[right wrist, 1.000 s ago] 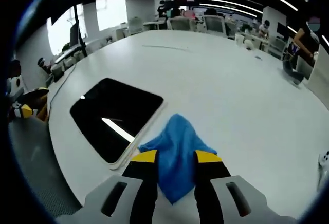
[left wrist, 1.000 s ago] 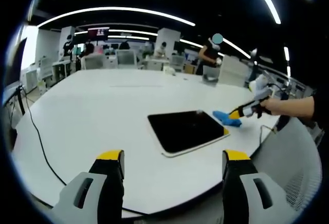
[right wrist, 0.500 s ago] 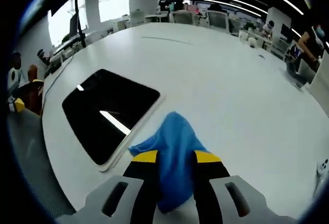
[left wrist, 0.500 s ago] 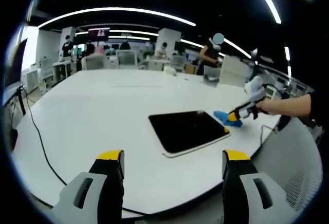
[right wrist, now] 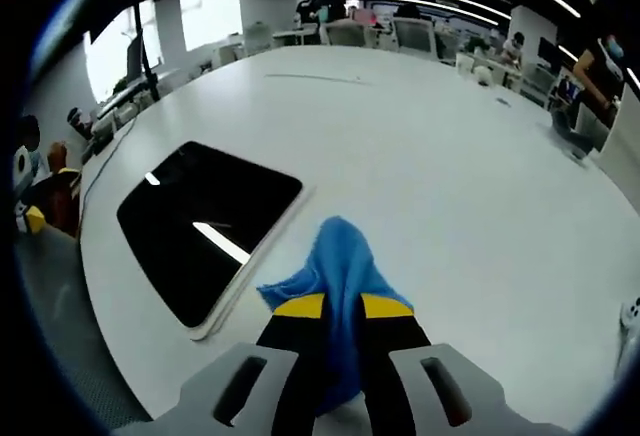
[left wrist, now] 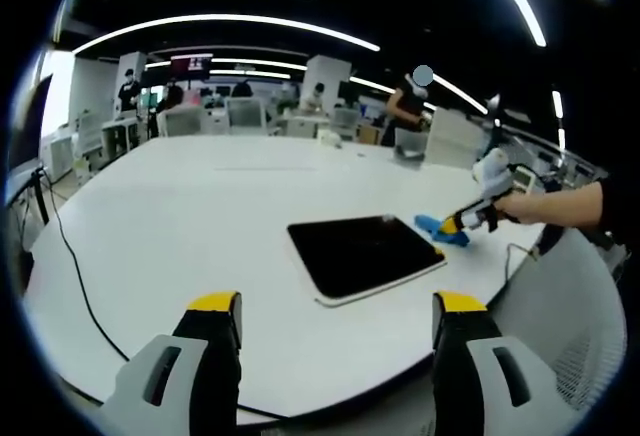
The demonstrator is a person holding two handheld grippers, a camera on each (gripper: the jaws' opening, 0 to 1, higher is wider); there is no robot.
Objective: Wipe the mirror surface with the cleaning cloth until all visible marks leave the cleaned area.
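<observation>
One mirror (right wrist: 205, 231), one cloth (right wrist: 340, 281) pinched by right hand-held gripper (right wrist: 342, 308).

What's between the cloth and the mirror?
Nothing visible. The right gripper is shut on the cloth, which sits on bare table just beside the mirror.
</observation>
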